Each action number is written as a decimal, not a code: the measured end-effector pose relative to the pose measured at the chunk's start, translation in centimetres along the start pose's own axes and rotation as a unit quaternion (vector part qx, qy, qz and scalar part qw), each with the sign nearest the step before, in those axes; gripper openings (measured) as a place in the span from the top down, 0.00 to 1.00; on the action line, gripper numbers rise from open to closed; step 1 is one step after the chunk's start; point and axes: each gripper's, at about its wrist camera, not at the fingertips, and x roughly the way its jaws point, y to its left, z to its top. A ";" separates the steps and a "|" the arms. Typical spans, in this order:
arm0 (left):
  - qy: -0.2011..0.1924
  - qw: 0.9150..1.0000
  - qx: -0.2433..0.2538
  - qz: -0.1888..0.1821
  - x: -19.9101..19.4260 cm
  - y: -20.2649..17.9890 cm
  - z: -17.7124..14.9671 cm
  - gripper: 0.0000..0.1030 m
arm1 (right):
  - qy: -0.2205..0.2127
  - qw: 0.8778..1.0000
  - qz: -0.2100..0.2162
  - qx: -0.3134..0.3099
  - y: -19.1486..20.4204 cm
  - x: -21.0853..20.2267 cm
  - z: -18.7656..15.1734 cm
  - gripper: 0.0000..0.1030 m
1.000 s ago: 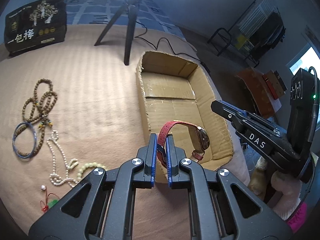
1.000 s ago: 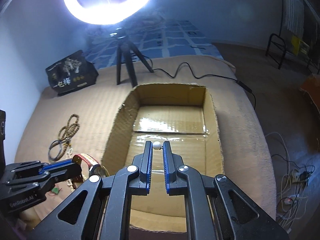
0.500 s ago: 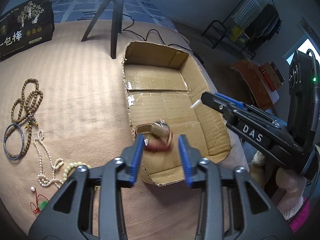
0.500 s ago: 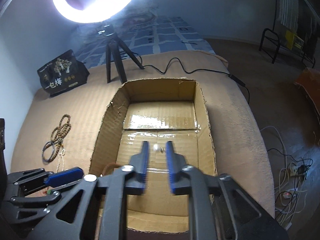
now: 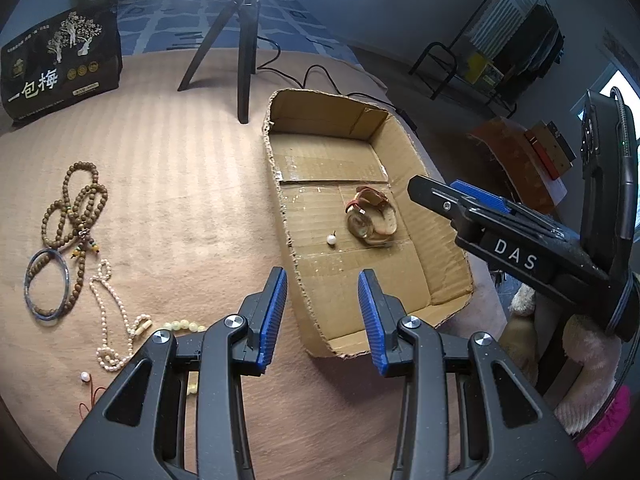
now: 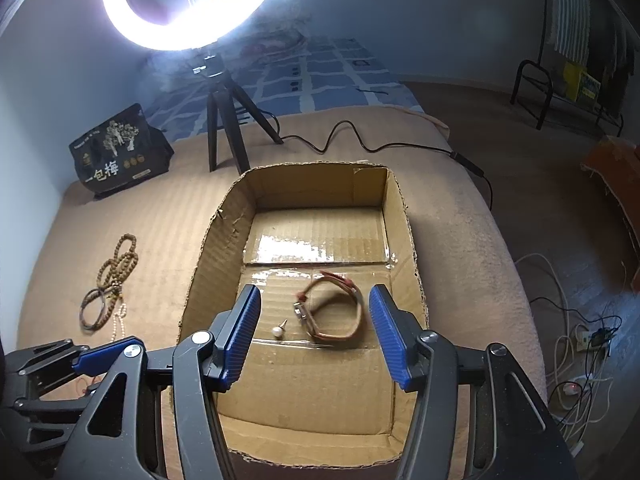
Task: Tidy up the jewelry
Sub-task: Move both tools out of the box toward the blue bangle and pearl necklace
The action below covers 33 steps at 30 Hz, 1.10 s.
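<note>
On a tan bed [image 5: 168, 184], a cardboard box [image 6: 216, 248] is seen holding a watch [image 6: 332, 312] beside a pearl earring [image 6: 277, 331], while the left tool [image 5: 322, 312] and right tool [image 6: 314, 334] are spread wide, empty.

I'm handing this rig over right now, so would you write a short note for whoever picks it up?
Left gripper: open, empty, over the near left rim of the cardboard box.
Right gripper: open, empty, over the box.
Done: the watch and the pearl earring lie apart on the box floor.
Left on the blanket: wooden bead necklace, blue bangle, pearl strand, pale green bead bracelet, and a small pearl on red cord.
</note>
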 end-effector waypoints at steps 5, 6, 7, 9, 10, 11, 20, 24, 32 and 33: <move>-0.006 1.000 -0.006 0.015 -0.9 0.9 -0.1 0.43 | -0.003 1.000 0.001 0.002 0.2 -0.1 0.0 0.46; -0.011 1.000 -0.011 0.019 -1.2 1.3 -0.1 0.38 | -0.004 1.000 0.001 0.002 0.3 -0.2 0.0 0.46; -0.015 1.000 -0.015 0.021 -1.5 1.6 -0.1 0.37 | -0.005 1.000 0.002 0.002 0.4 -0.2 0.0 0.46; -0.017 0.999 -0.020 0.026 -1.9 2.3 -0.1 0.37 | -0.008 1.000 0.004 0.002 0.6 -0.3 0.0 0.46; -0.017 0.999 -0.020 0.029 -2.1 2.6 0.0 0.37 | -0.008 1.000 0.004 0.002 0.8 -0.3 -0.1 0.46; -0.018 0.999 -0.020 0.034 -2.4 2.9 0.0 0.37 | -0.007 1.000 0.004 0.001 0.9 -0.3 -0.1 0.46; -0.018 0.997 -0.010 0.070 -4.9 6.7 -0.4 0.35 | -0.013 0.999 0.031 -0.005 2.9 -0.8 -0.1 0.36; -0.016 0.996 -0.011 0.084 -5.8 9.4 -0.9 0.29 | -0.014 0.999 0.051 -0.014 4.4 -1.1 -0.1 0.34; -0.017 0.993 -0.047 0.105 -7.9 15.5 -1.6 0.29 | 0.005 0.994 0.097 -0.046 8.3 -0.7 -0.6 0.30; -0.017 0.993 -0.050 0.108 -8.0 16.3 -1.7 0.29 | 0.010 0.993 0.103 -0.055 9.1 -0.6 -0.7 0.30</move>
